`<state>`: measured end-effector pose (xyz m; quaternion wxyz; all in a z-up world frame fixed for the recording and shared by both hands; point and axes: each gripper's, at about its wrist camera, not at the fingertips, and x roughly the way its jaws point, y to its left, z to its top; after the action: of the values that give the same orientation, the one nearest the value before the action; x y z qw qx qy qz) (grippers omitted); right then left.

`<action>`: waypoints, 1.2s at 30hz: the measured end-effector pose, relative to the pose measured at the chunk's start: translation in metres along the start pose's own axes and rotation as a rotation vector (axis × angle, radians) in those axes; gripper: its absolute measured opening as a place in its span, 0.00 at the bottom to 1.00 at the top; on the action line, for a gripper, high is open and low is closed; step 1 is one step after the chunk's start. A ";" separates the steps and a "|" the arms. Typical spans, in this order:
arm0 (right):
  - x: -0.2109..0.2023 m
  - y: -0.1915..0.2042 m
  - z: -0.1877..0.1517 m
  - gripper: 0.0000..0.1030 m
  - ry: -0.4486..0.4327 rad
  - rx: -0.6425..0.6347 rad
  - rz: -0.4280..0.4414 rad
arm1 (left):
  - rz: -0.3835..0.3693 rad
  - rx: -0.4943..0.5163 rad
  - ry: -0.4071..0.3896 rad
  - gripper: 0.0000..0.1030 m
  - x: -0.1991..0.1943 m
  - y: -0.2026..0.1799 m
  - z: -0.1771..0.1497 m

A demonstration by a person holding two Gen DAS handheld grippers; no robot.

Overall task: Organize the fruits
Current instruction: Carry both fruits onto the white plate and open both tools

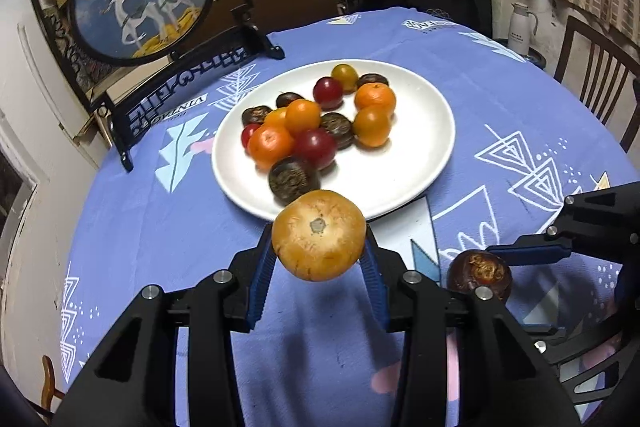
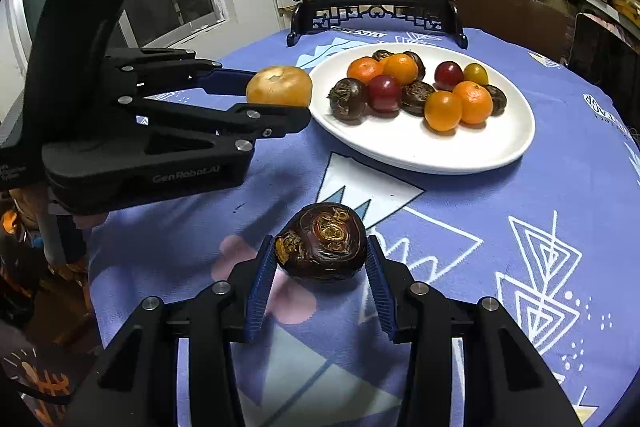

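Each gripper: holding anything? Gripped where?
Left gripper clamps the tan round fruit across its sides, stem scar facing the camera. Right gripper clamps the dark brown water chestnut across its sides.

The left gripper clamps a tan round fruit above the blue tablecloth, just before the near rim of the white plate heaped with fruits; toward the table's right edge, the right gripper pinches a dark brown fruit
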<state>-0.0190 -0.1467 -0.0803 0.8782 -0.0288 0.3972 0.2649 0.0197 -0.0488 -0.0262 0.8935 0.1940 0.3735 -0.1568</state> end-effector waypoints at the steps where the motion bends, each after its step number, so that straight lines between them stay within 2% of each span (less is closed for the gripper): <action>1: 0.000 -0.001 0.000 0.44 0.001 0.002 0.003 | -0.001 0.003 0.001 0.39 0.000 -0.002 0.001; 11: 0.002 -0.013 0.005 0.44 0.006 0.005 0.003 | 0.000 0.014 0.002 0.39 0.009 -0.007 0.014; 15: -0.004 -0.022 0.023 0.44 -0.017 -0.002 -0.024 | 0.019 -0.010 -0.018 0.39 0.012 0.001 0.032; 23: -0.029 -0.053 0.075 0.44 -0.150 0.041 -0.068 | 0.089 -0.153 -0.073 0.39 0.020 0.035 0.076; 27: -0.031 -0.067 0.094 0.44 -0.191 0.069 -0.085 | 0.116 -0.178 -0.073 0.39 0.033 0.043 0.087; 36: -0.008 -0.087 0.116 0.45 -0.185 0.105 -0.098 | 0.115 -0.178 -0.057 0.39 0.058 0.049 0.098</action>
<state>0.0980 -0.1945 -0.0091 0.9234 0.0224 0.3258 0.2019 0.1389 -0.0594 0.0067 0.9249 0.1306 0.3487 -0.0771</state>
